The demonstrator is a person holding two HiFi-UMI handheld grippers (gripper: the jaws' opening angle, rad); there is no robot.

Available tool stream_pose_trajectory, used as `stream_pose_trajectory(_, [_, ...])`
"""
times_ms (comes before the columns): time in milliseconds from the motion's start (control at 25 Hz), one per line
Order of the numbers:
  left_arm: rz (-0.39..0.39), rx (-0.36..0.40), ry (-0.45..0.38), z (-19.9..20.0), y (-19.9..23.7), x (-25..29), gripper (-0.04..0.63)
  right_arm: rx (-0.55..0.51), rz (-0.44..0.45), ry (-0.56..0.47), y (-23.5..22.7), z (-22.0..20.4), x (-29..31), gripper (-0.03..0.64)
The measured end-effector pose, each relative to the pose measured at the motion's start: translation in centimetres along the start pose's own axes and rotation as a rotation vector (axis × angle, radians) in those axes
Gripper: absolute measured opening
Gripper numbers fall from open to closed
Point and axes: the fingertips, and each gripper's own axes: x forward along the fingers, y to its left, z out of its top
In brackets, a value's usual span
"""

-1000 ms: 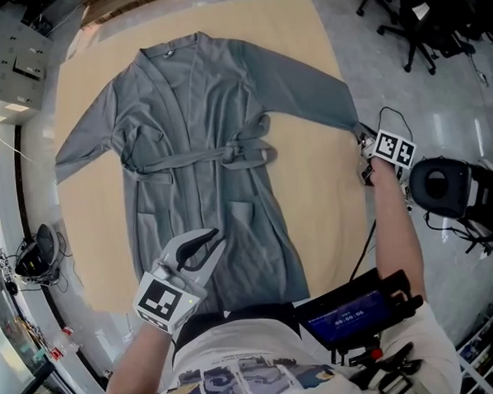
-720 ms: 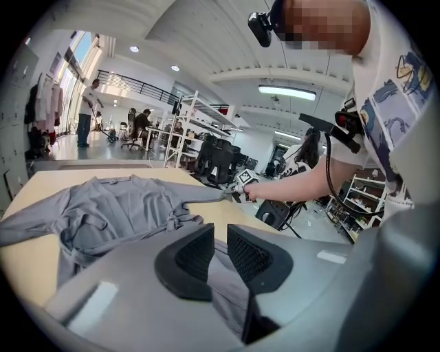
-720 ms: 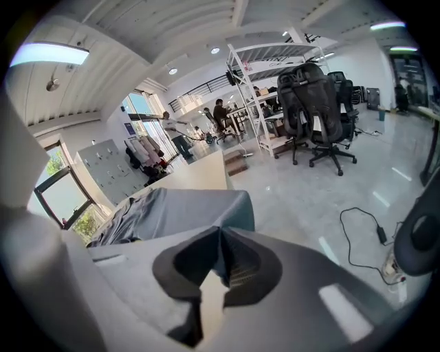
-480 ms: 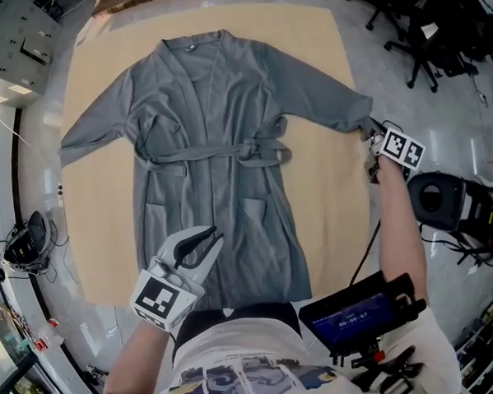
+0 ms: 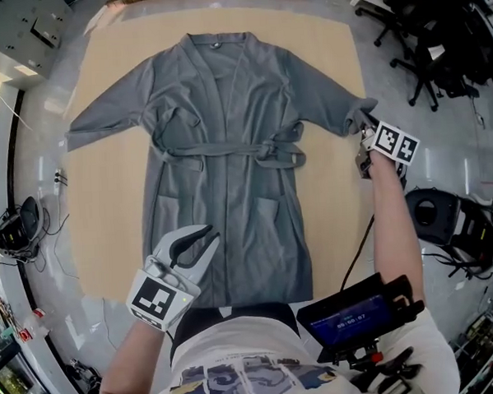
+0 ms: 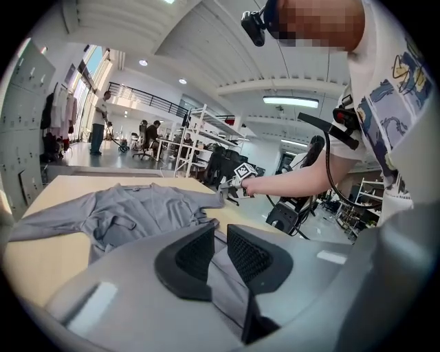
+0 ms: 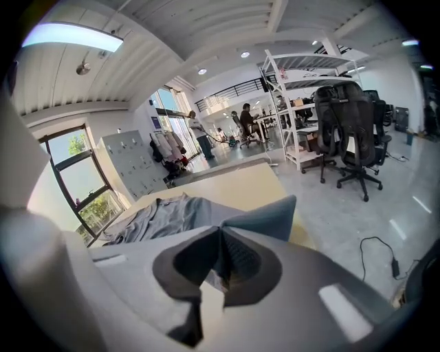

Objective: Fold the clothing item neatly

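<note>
A grey robe (image 5: pixel 230 193) lies spread face up on the tan table (image 5: pixel 107 216), its belt (image 5: pixel 219 147) tied across the waist and its left sleeve (image 5: pixel 103 125) stretched out flat. My right gripper (image 5: pixel 361 135) is at the table's right edge, shut on the cuff of the right sleeve (image 5: pixel 345 113). In the right gripper view the grey cuff (image 7: pixel 265 216) sticks out beyond the closed jaws (image 7: pixel 221 251). My left gripper (image 5: pixel 206 235) hovers over the robe's lower left hem. In the left gripper view its jaws (image 6: pixel 221 242) stand a narrow gap apart with nothing between them.
Office chairs (image 5: pixel 419 35) stand on the floor beyond the table's right side, and a black round stool (image 5: pixel 433 211) sits near my right arm. Cables and gear (image 5: pixel 13 233) lie on the floor at the left. A screen device (image 5: pixel 351 314) hangs at the person's chest.
The head view has swung, so the robe sits further right in frame. The right gripper, still holding the cuff, has come slightly closer to the robe's body. The left gripper has hardly moved.
</note>
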Motion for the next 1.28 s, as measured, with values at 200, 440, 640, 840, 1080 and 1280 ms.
stream_pose_trajectory(200, [0.017,-0.041,-0.005,-0.6,0.3,-1.6,0.066,-0.051,0.056,0.011,4.8,0.9,2.1,0.014])
stream_pose_trajectory(440, [0.041,-0.077,-0.033,-1.7,0.8,-3.4,0.066,-0.098,0.122,0.028,10.2,1.0,4.9,0.014])
stream_pose_trajectory(640, [0.069,-0.122,-0.047,-2.6,1.3,-4.7,0.066,-0.140,0.185,0.051,15.0,0.4,8.0,0.014])
stream_pose_trajectory(840, [0.100,-0.142,-0.052,-3.7,1.9,-6.9,0.066,-0.178,0.240,0.082,20.6,-0.7,11.0,0.014])
stream_pose_trajectory(1080, [0.139,-0.149,-0.063,-4.9,2.8,-9.4,0.066,-0.219,0.295,0.113,26.1,-2.6,13.7,0.014])
stream_pose_trajectory(1280, [0.166,-0.167,-0.065,-6.0,3.5,-11.1,0.066,-0.258,0.336,0.148,30.2,-4.5,15.6,0.014])
